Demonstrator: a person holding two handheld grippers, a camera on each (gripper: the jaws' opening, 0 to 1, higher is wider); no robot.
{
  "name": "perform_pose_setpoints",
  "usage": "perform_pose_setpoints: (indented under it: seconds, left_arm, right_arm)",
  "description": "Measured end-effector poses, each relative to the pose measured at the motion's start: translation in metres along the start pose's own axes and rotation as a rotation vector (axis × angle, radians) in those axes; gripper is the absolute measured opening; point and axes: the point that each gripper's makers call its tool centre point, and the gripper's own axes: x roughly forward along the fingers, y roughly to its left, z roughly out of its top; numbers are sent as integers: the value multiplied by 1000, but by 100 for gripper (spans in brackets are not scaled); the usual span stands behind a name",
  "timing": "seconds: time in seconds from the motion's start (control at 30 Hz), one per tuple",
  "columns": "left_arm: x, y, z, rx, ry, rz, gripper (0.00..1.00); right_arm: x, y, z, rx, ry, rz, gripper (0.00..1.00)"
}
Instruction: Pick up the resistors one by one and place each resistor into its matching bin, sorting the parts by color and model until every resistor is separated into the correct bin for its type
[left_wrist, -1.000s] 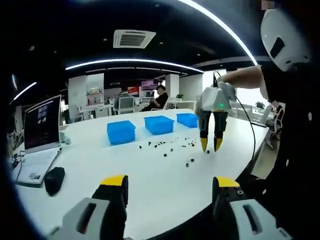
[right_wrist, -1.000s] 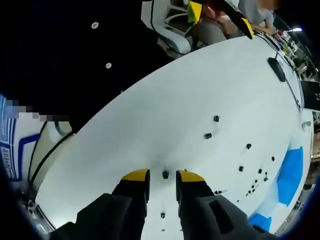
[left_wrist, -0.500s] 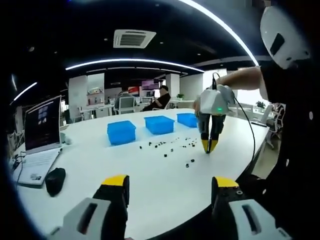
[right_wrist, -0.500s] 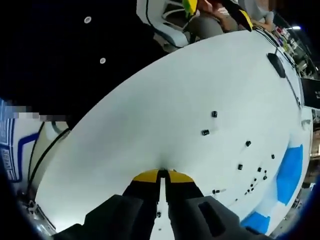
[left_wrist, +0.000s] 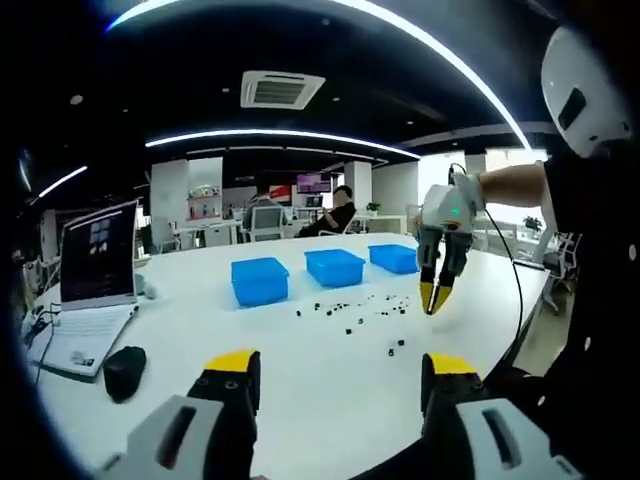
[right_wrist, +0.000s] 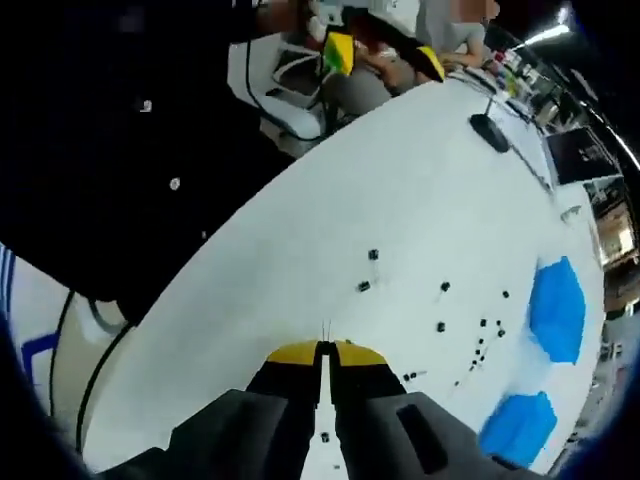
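White table (left_wrist: 300, 370) strewn with resistors (left_wrist: 345, 310), three blue bins (left_wrist: 335, 267) behind; right claw (right_wrist: 322, 350) pinching one, left claw (left_wrist: 335, 375) agape, empty.

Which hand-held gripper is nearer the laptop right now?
Left. The left hand-held gripper sits at the table's near edge, not far from the laptop; the right hand-held gripper hangs beyond the scattered resistors, farther away.

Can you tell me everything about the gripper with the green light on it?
That is the right gripper. It has a pale grey body with a small green light, dark fingers and yellow tips. A hand holds it from above, and a black cable hangs from it. It points down above the white table, near the scattered resistors. Its jaws are closed, with thin wire leads poking out between the tips.
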Motion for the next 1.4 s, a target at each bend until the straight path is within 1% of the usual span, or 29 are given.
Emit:
perform_pose_setpoints:
  seconds: [0.07, 0.1, 0.2, 0.27, 0.3, 0.47, 0.53, 0.63, 0.73, 0.8, 0.87, 0.93, 1.0, 1.1, 1.13, 1.2, 1.33, 1.37, 1.4]
  left_arm:
    - [0, 1, 7, 13, -29, 5, 66]
    - [-1, 0, 14, 26, -57, 3, 66]
    - [-2, -1, 27, 23, -101, 1, 65]
    - [-3, -2, 34, 25, -127, 2, 65]
    - [-4, -2, 37, 23, -140, 2, 65]
    - [-3, 0, 40, 27, -154, 5, 64]
    - [-3, 0, 40, 29, -155, 4, 64]
    - [-3, 2, 39, 17, -155, 14, 64]
    - [-3, 2, 39, 10, -159, 16, 65]
    - [-3, 2, 39, 13, -161, 19, 65]
    - [-4, 0, 42, -6, -181, 14, 65]
    - [-5, -3, 45, -10, -198, 2, 65]
    - [-4, -5, 46, 6, -197, -1, 65]
    - [-5, -5, 47, 33, -201, 10, 65]
    - [-5, -4, 47, 33, -204, 11, 65]
    - [-5, -4, 48, 29, -213, 12, 65]
    - [-6, 0, 47, 17, -227, 27, 65]
    - [-6, 1, 47, 14, -228, 31, 65]
    - [-7, 2, 47, 11, -229, 35, 65]
  right_arm:
    - [-14, -3, 10, 48, -79, -55, 6]
    - [-18, -3, 12, 65, -100, -71, 6]
    - [-36, -6, 16, 129, -179, -156, 6]
    - [-47, -7, 22, 181, -253, -212, 6]
    - [-54, -8, 26, 221, -303, -250, 6]
    - [-79, -6, 35, 343, -474, -405, 6]
    - [-90, -8, 35, 383, -530, -497, 6]
    - [-109, -12, 39, 452, -645, -658, 6]
    - [-123, -13, 43, 506, -728, -808, 6]
    - [-129, -11, 46, 538, -782, -873, 6]
    - [-135, -9, 47, 583, -834, -963, 6]
    - [-139, -7, 49, 611, -875, -1023, 6]
    - [-140, -7, 52, 623, -878, -1063, 6]
    - [-143, -9, 54, 654, -911, -1093, 6]
    - [-143, -12, 54, 669, -915, -1094, 6]
    - [-144, -17, 55, 672, -913, -1101, 6]
    - [-149, -38, 52, 678, -912, -1109, 6]
    - [-149, -43, 53, 680, -924, -1093, 6]
    - [-150, -48, 53, 695, -954, -1078, 6]
